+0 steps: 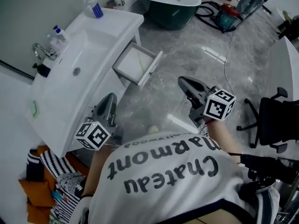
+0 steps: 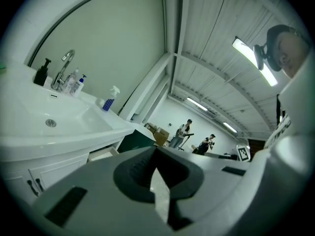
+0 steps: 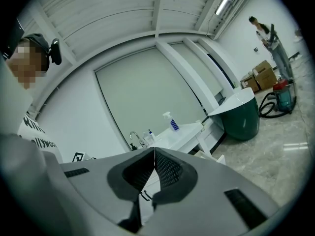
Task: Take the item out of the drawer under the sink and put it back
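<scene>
Head view showed the drawer [image 1: 138, 63] pulled out from under the sink [image 1: 88, 45], at its far right end, its pale inside facing up; whether an item lay in it could not be told. Both claws hung over the grey floor [image 1: 187, 55], nearer the person: the left claw [image 1: 110, 99] just beside the sink's front, the right claw [image 1: 185, 83] well right of the drawer. Each was pressed together, empty.

The person's white shirt [image 1: 163, 167] bears large black lettering, "Chateau Marmont", seen upside down in the head view. A small arched line above it is too small to read. The cubes on the left gripper [image 1: 111, 97] and the right gripper [image 1: 182, 80] carry black square markers without letters.
</scene>
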